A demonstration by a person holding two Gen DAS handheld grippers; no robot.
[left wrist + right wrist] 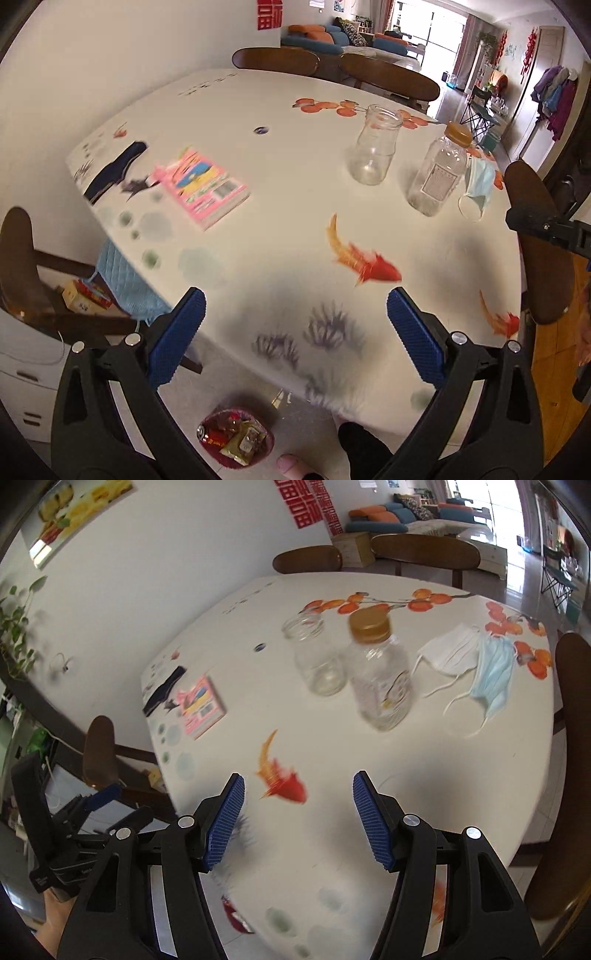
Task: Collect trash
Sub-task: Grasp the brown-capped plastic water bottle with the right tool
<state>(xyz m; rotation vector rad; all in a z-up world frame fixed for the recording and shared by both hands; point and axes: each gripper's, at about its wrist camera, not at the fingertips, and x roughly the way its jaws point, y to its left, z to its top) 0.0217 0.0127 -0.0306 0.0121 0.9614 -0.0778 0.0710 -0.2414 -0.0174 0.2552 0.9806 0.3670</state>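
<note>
Trash: two bottles, two masks, one packet.

Both wrist cams hover above the near edge of the surface, facing across it; both catch the capped bottle.

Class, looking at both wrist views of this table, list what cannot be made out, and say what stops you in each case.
- Pink packet: print unreadable in both views, motion blur.
- Capped bottle: label text too small in left view.
- White mask: not visible in left view.
- Small dark object: too small to identify.
- Red bin: in right view, table edge and right claw hide most.
</note>
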